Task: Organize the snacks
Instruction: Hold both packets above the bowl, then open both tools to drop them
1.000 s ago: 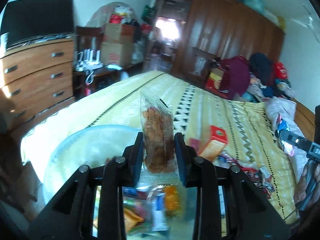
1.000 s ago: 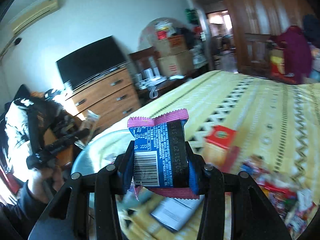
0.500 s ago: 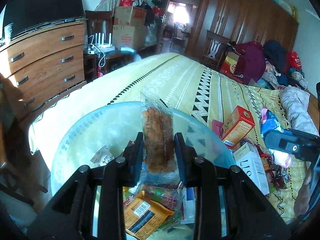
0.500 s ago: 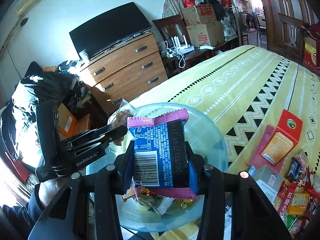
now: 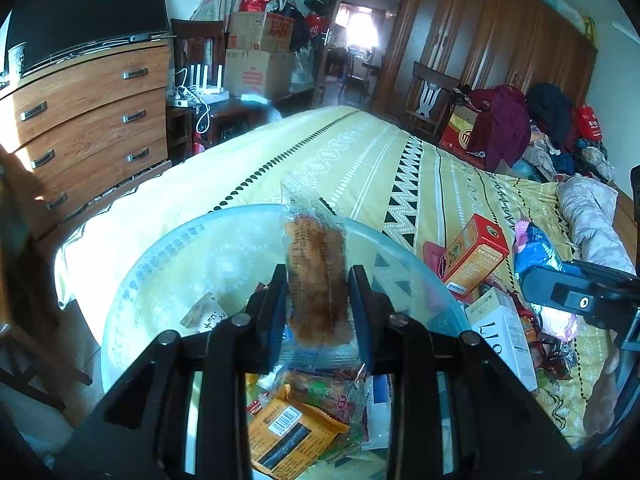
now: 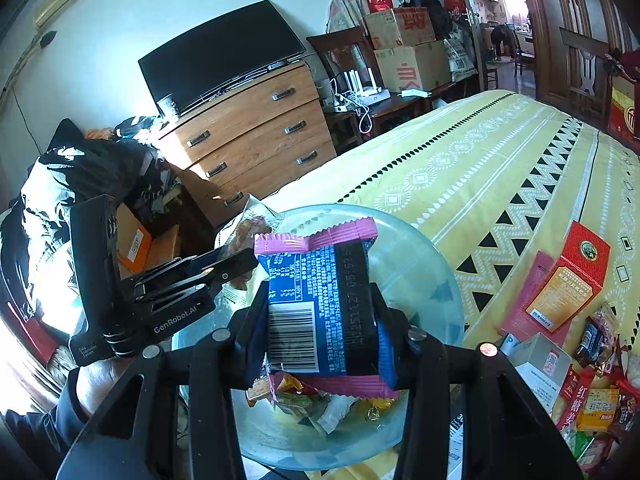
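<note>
My left gripper (image 5: 318,280) is shut on a clear packet with a brown snack (image 5: 314,268) and holds it upright over a large clear glass bowl (image 5: 168,256). My right gripper (image 6: 320,300) is shut on a blue and pink wrapped snack (image 6: 320,296) above the same bowl (image 6: 420,264). The bowl holds several wrapped snacks (image 5: 296,428), also seen in the right wrist view (image 6: 320,400). The left gripper (image 6: 240,256) shows in the right wrist view at the bowl's left rim; the right gripper body (image 5: 576,300) shows at the right of the left wrist view.
The bowl sits at the edge of a bed with a yellow patterned cover (image 5: 360,160). A red-orange box (image 5: 472,256), a white box (image 5: 504,332) and several loose snacks (image 6: 592,392) lie to the right. A wooden dresser (image 6: 248,132) with a TV stands to the left.
Both grippers have moved with their snacks to over the bowl, and the views have tilted down so more of the bowl and its contents show.
</note>
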### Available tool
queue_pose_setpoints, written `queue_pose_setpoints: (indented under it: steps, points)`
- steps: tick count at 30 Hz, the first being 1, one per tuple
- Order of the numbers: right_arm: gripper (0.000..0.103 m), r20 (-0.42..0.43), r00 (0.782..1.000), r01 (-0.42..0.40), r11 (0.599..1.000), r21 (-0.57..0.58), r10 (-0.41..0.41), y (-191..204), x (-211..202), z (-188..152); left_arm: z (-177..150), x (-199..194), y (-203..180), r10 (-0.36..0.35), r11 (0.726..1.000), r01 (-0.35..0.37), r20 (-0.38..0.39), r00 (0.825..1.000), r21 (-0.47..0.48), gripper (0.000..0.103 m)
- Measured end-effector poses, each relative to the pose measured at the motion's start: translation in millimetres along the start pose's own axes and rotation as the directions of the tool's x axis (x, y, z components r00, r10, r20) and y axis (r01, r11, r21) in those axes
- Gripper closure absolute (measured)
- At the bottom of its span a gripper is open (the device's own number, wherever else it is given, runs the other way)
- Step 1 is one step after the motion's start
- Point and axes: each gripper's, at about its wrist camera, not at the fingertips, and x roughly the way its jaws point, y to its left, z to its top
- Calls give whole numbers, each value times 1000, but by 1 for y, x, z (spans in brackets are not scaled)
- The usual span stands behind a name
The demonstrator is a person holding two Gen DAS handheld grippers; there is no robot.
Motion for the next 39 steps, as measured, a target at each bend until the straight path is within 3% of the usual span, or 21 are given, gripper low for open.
queue_pose_setpoints:
  steps: [39]
  points:
    - [55,-20,1000,-17,1000,11,17,0,17,-4,-3,9,2,-6,1000,6,-20,1000,4,73]
